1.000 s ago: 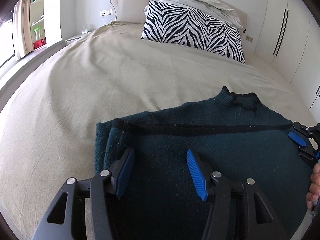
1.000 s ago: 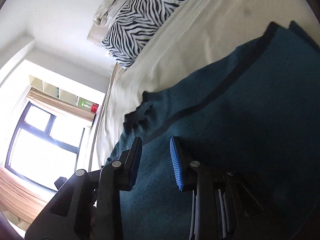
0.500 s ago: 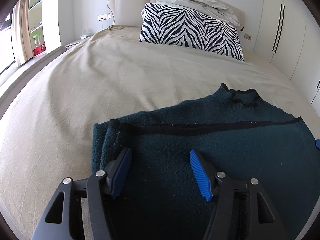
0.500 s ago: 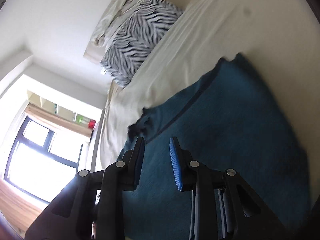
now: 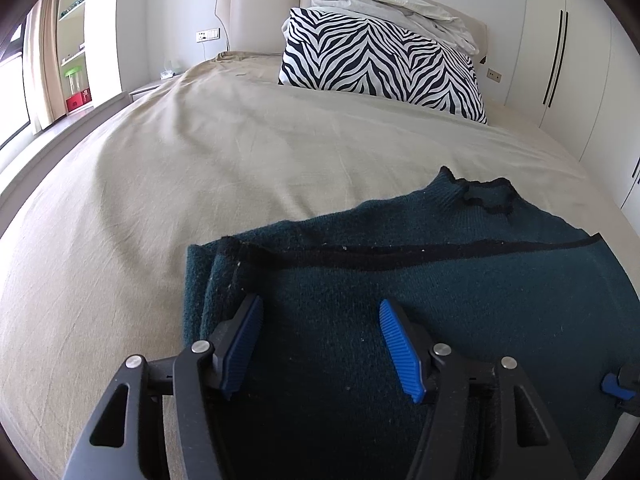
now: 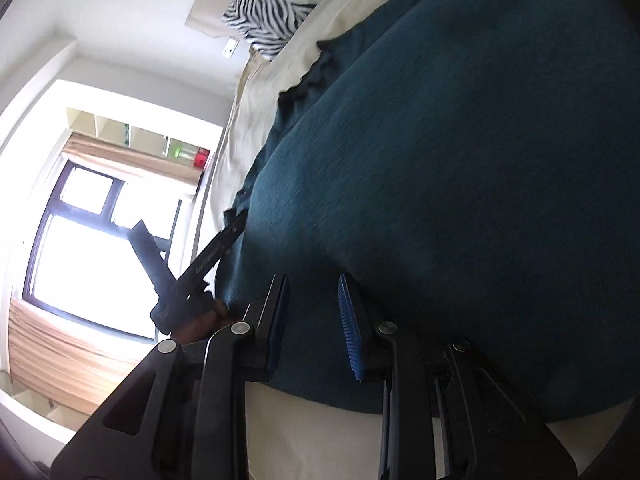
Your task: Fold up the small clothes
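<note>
A dark teal sweater [image 5: 440,300] with a black trim line lies folded on the beige bed [image 5: 240,160], its ruffled collar [image 5: 488,196] toward the pillows. My left gripper [image 5: 320,320] hovers open over the sweater's left part, nothing between its blue pads. In the right wrist view the sweater [image 6: 460,160] fills the frame. My right gripper [image 6: 312,284] sits at its near edge, jaws a narrow gap apart with no cloth pinched. Of the right gripper only a blue pad [image 5: 614,385] shows at the left wrist view's lower right.
A zebra-print pillow [image 5: 380,68] and a crumpled white duvet [image 5: 384,0] lean on the headboard. White wardrobe doors [image 5: 580,60] stand at the right. A bright window [image 6: 88,240] lies beyond the bed. A hand [image 6: 200,322] holds the left gripper [image 6: 234,228].
My right gripper has slid back along the sweater to its near edge, dropping lower at the left wrist view's right side. The left gripper stayed put, jaws slightly wider.
</note>
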`<state>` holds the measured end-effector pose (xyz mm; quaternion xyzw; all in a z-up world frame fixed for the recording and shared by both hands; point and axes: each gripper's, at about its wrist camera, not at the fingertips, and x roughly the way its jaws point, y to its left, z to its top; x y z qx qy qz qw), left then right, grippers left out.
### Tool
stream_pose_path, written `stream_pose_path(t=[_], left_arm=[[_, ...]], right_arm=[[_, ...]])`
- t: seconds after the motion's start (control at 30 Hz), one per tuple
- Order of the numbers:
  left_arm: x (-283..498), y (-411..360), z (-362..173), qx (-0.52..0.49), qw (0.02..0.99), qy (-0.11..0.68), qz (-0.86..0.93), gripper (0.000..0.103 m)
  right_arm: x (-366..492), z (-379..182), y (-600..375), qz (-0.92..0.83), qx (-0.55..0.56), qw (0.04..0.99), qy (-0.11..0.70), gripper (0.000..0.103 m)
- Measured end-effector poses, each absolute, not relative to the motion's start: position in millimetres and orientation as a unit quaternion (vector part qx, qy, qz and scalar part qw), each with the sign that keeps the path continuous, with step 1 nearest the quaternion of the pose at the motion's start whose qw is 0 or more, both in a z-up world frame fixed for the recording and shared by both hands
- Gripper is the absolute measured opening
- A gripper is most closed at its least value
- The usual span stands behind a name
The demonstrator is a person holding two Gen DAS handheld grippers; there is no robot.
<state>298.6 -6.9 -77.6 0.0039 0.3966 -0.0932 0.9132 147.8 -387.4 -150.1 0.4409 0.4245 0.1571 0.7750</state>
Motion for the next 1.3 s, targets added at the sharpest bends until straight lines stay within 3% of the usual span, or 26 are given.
stream_pose_path(t=[0.2, 0.27, 0.3, 0.33, 0.57, 0.7, 0.83, 1.17, 1.23, 1.3], left_arm=[[289.4, -1.0, -61.3, -0.029, 0.902, 0.423, -0.088, 0.064], [267.4, -2.2, -48.1, -0.063, 0.894, 0.433, -0.101, 0.063], [252.2, -6.0, -40.6, -0.08, 0.891, 0.431, -0.121, 0.063], [234.9, -12.5, -34.5, -0.085, 0.89, 0.426, -0.139, 0.064], [187.1, -44.6, -64.1, -0.056, 0.869, 0.464, -0.16, 0.064], [181.7, -36.6, -70.4, -0.04, 0.873, 0.458, -0.165, 0.057], [174.7, -12.6, -71.4, -0.06, 0.873, 0.458, -0.159, 0.055], [141.5, 65.4, -55.6, -0.154, 0.879, 0.436, -0.12, 0.052], [135.3, 82.4, -50.4, -0.173, 0.881, 0.429, -0.096, 0.063], [132.4, 97.0, -48.4, -0.192, 0.881, 0.424, -0.084, 0.064]], right_arm=[[105.4, -134.2, -476.4, 0.034, 0.484, 0.795, 0.363, 0.025], [93.5, -119.8, -481.5, 0.008, 0.468, 0.806, 0.363, 0.036], [89.3, -113.5, -478.7, 0.012, 0.464, 0.81, 0.359, 0.052], [85.9, -108.3, -472.7, 0.026, 0.468, 0.809, 0.354, 0.054], [115.9, -100.7, -377.6, 0.187, 0.468, 0.774, 0.383, 0.054], [129.8, -128.6, -347.3, 0.209, 0.466, 0.742, 0.434, 0.054], [112.9, -157.1, -376.6, 0.188, 0.499, 0.733, 0.423, 0.046], [33.0, -132.3, -501.7, 0.019, 0.537, 0.775, 0.333, 0.048], [11.3, -123.4, -517.1, -0.002, 0.539, 0.78, 0.317, 0.05], [-6.4, -115.0, -522.8, -0.006, 0.537, 0.785, 0.309, 0.051]])
